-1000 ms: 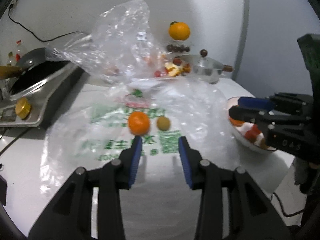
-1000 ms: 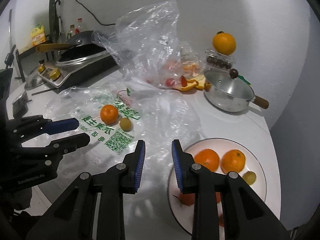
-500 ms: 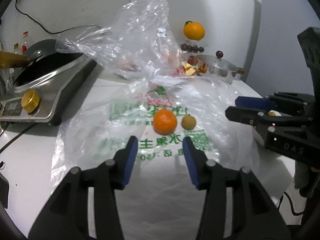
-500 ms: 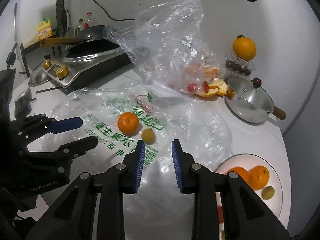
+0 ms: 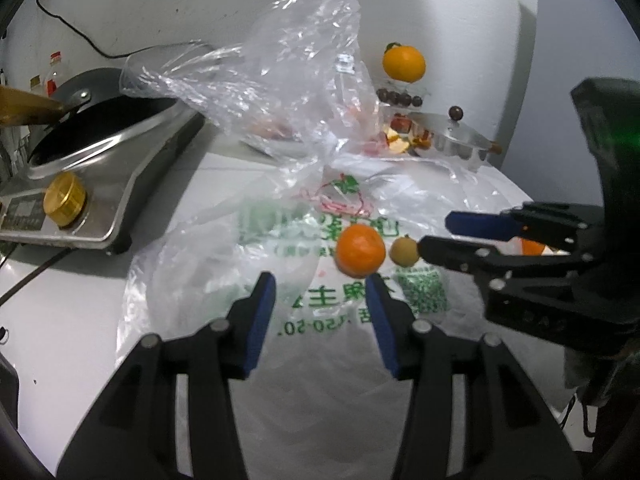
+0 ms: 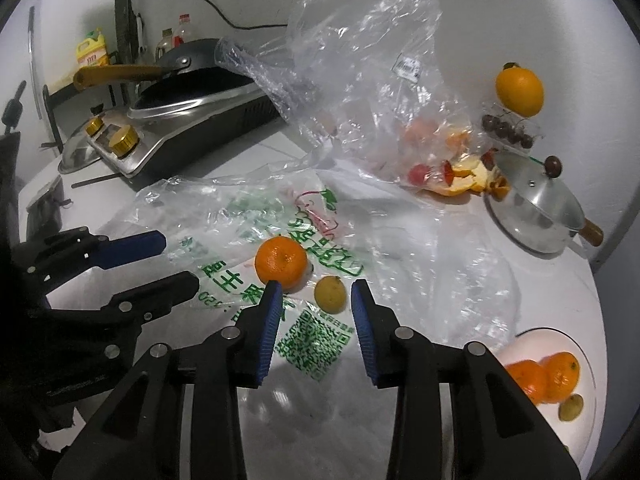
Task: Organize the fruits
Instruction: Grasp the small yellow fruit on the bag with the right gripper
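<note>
A white counter (image 6: 460, 280) holds a flattened clear plastic bag (image 6: 248, 216) printed with green lettering. On that bag, toward the middle of the counter, sits an orange mandarin (image 6: 281, 261), with a small yellow-green fruit (image 6: 330, 293) just beside it.

The right gripper (image 6: 314, 294) hovers over the small fruit, which shows between its blue-padded fingertips. Its jaws are opening and the pads do not touch the fruit. The left gripper (image 5: 320, 286) points at the bag from the other side. Its jaws stand apart with nothing between them, and the mandarin lies just beyond its right fingertip.

At the counter's near right corner, a white plate (image 6: 588, 364) carries two mandarins and another small green fruit. Toward the back edge stand a crumpled clear bag (image 6: 360, 60) with orange peel (image 6: 468, 180) spilling from it, a lidded steel pot (image 6: 536, 216), a punnet of dark cherries (image 6: 508, 132) with a large orange (image 6: 519, 89) resting on top. At the back left corner a dark pan sits on a stove (image 6: 192, 120).
</note>
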